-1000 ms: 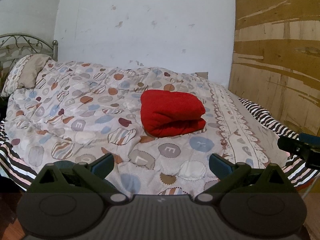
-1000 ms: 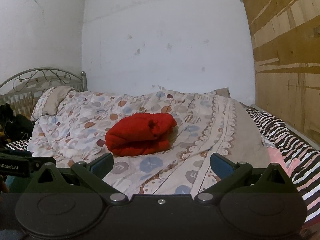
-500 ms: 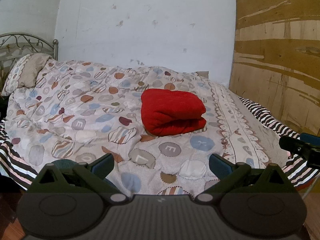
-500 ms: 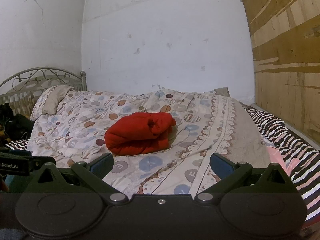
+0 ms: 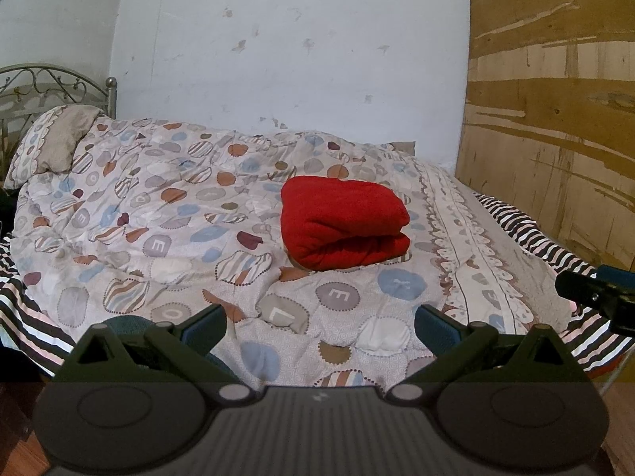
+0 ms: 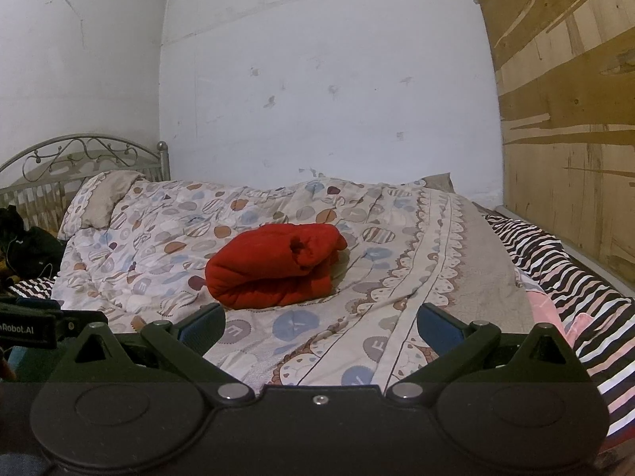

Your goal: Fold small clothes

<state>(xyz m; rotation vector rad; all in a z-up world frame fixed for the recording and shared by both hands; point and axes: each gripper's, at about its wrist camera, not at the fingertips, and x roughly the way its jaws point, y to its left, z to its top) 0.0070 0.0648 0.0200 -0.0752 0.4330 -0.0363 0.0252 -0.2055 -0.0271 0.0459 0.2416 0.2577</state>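
A red fleece garment (image 5: 343,222) lies folded into a thick bundle on the patterned quilt (image 5: 178,214) in the middle of the bed; it also shows in the right wrist view (image 6: 274,267). My left gripper (image 5: 320,323) is open and empty, held back from the bundle above the bed's near edge. My right gripper (image 6: 320,323) is open and empty, also well short of the bundle. The right gripper's tip shows at the right edge of the left wrist view (image 5: 595,297).
A pillow (image 5: 55,141) lies at the metal headboard (image 6: 79,158) on the left. A striped sheet (image 6: 563,273) hangs off the bed's right side beside a wooden panel (image 5: 555,119). Dark clothes (image 6: 27,246) lie at far left. A white wall stands behind.
Both grippers have drawn back and risen slightly from the bed; the red bundle has not moved. Both stay open.
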